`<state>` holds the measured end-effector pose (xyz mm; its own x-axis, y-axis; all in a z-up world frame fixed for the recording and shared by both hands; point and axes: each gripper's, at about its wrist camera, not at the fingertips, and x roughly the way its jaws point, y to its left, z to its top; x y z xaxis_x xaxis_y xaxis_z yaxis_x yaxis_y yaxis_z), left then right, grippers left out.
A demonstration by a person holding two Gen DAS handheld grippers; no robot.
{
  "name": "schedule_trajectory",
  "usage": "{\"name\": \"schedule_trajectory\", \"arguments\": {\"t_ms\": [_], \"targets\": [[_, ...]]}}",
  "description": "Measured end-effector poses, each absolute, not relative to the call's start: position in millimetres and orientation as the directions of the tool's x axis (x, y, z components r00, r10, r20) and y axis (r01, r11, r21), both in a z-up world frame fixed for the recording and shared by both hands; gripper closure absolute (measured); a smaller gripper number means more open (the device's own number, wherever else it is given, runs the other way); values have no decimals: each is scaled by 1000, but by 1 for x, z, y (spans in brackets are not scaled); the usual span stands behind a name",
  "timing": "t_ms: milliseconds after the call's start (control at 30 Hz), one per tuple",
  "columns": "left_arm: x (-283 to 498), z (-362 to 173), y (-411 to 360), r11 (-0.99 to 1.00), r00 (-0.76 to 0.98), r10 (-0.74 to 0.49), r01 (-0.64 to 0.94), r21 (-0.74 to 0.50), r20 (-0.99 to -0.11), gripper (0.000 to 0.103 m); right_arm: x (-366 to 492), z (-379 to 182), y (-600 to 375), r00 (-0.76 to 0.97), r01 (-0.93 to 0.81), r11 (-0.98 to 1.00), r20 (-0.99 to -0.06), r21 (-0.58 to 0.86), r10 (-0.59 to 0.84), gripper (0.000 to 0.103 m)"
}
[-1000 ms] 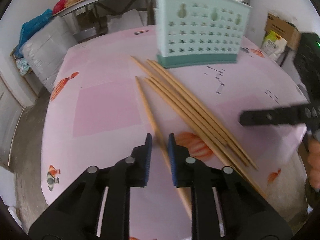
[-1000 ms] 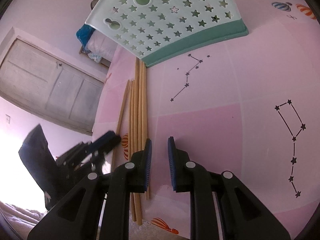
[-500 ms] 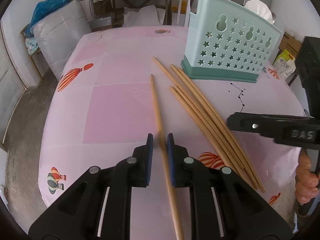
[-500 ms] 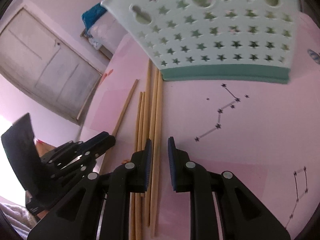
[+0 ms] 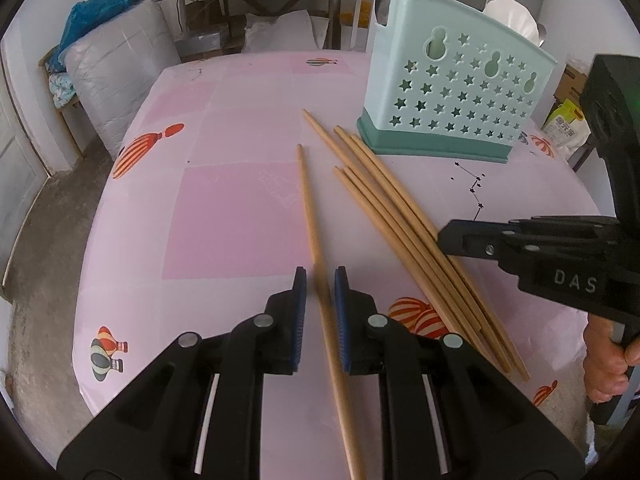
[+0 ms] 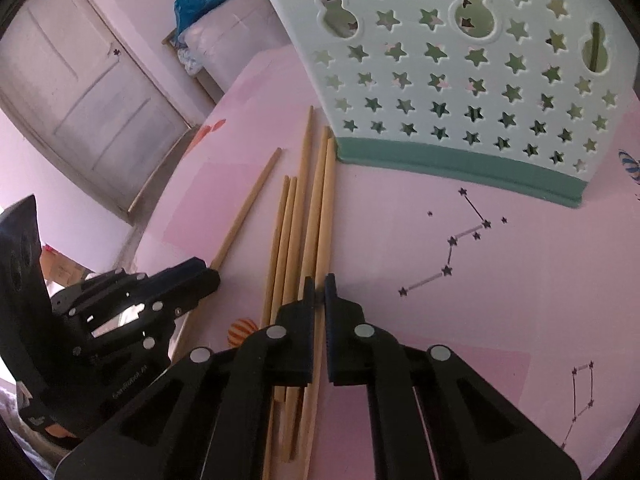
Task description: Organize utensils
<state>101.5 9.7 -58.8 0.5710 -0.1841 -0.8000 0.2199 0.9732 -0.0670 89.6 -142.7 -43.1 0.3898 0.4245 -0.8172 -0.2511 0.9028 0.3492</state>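
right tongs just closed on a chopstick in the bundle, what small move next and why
Probably lift it a little, straight up. The right tongs have just closed on the outermost chopstick of the bundle, which lies against its neighbours, so it needs to come clear of them before it swings toward the holder.

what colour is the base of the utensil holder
Dark teal base under a pale mint body; clearest in the right wrist view.

Lone chopstick [image 5: 310,216] blurs between left hand-held gripper [image 5: 320,278] pads, near end cut off at frame bottom. Chopstick bundle [image 6: 304,220] near ends hidden under right hand-held gripper [image 6: 319,292].
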Motion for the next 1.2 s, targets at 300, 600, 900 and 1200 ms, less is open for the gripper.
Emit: {"name": "schedule_trajectory", "arguments": {"t_ms": [300,600,900,1200], "targets": [[98,-59,9,972,569,-188,222,-71,-801,90,54,-42,-177,392,-193,920,-833,341,391,99],[86,-59,6,964,532,-234,237,-122,-814,90,21,-45,-239,437,-12,936,-840,352,322,99],[100,-53,16,957,457,-276,212,-198,-846,89,28,-48,-255,433,32,916,-831,401,348,97],[150,-55,21,962,394,-270,159,-224,-879,89,46,-45,-239,425,6,935,-847,355,318,86]]}}
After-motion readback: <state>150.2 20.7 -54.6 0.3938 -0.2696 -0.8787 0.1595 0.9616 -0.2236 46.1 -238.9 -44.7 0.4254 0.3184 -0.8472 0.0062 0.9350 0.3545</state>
